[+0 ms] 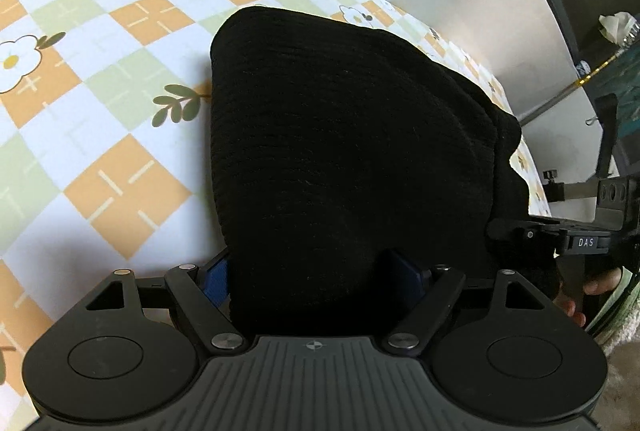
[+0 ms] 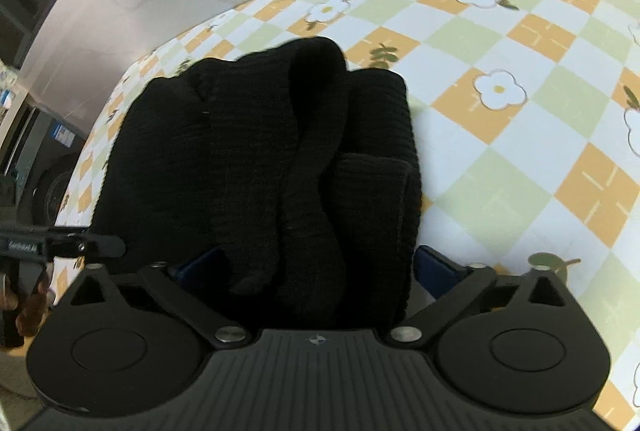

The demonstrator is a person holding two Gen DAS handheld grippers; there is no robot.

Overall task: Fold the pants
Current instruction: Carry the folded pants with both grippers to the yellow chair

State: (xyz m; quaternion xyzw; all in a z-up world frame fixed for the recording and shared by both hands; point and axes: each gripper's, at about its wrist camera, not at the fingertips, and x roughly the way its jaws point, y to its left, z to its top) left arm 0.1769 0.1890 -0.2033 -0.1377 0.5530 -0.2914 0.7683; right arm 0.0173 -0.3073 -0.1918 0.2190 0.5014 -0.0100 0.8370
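Your left gripper [image 1: 312, 271] has black knit pants [image 1: 340, 151] bunched between its blue fingers [image 1: 216, 283]; whether the pads actually pinch the cloth, I cannot tell. Your right gripper [image 2: 320, 271] likewise has thick folds of the pants [image 2: 280, 159] filling its gap, grip unclear. The pants lie in a folded heap on the checked flower-print tablecloth [image 1: 100, 91], near its right edge in the left view. The other gripper's handle, with your hand [image 1: 600, 287] on it, shows just right.
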